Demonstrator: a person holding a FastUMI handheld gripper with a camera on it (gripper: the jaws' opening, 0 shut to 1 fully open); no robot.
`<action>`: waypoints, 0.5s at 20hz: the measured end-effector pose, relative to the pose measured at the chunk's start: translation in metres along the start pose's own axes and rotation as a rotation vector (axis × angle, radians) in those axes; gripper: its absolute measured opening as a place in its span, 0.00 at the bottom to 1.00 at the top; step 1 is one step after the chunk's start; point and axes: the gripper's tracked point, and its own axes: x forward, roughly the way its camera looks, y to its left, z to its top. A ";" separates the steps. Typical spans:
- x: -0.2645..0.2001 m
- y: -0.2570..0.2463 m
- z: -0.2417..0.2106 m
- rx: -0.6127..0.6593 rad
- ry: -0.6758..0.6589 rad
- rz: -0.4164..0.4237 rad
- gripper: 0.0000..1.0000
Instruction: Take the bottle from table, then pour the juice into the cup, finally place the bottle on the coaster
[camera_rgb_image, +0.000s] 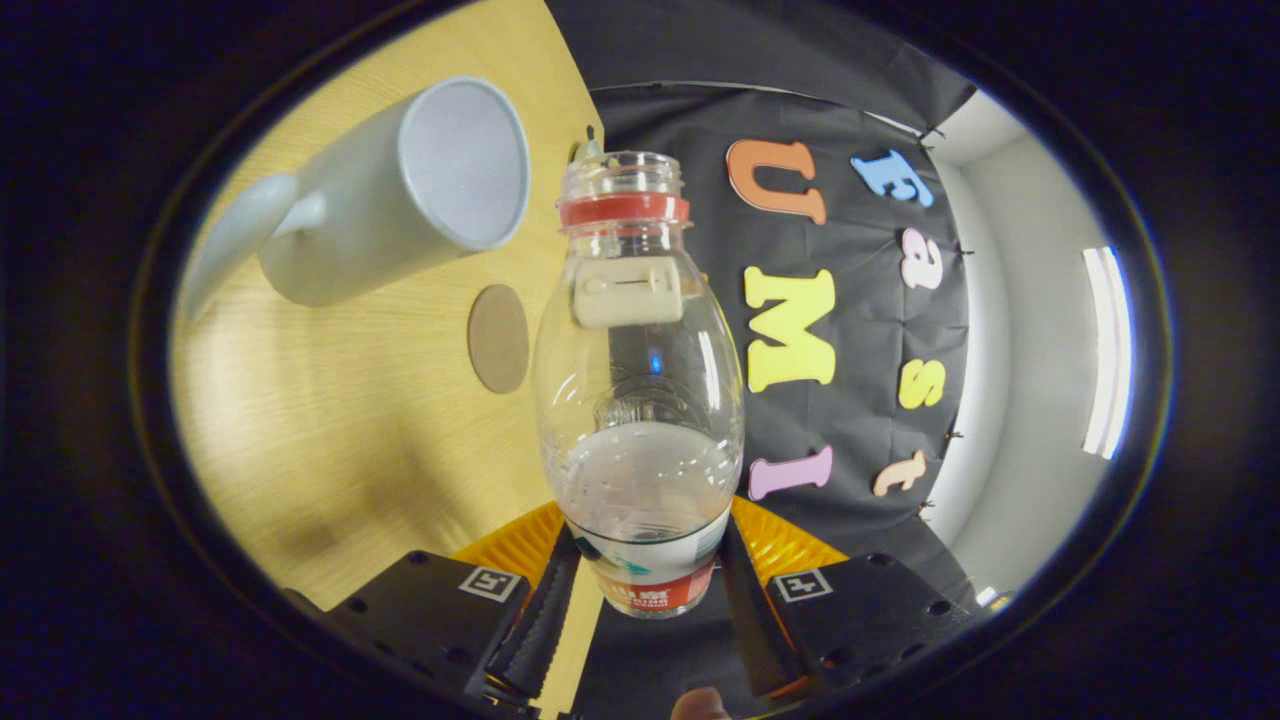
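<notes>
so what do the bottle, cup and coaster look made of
Bottle, gripped between the fingers: clear glossy plastic, see-through with highlights. Cup: matte pale ceramic or plastic, hard to tell. Coaster: flat dull brown disc, maybe cork or wood.

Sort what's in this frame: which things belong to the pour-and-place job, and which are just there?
Part of the job:
- bottle, uncapped, gripped between both fingers of the gripper
- white cup, beyond the fingers on the table
- round coaster, beside the bottle

Just there:
- wooden table
- black cloth wall
</notes>
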 end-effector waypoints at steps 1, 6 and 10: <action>0.001 -0.002 0.000 -0.015 -0.001 -0.005 0.77; 0.001 -0.008 0.001 -0.071 -0.016 -0.026 0.77; 0.003 -0.013 0.002 -0.109 -0.017 -0.030 0.77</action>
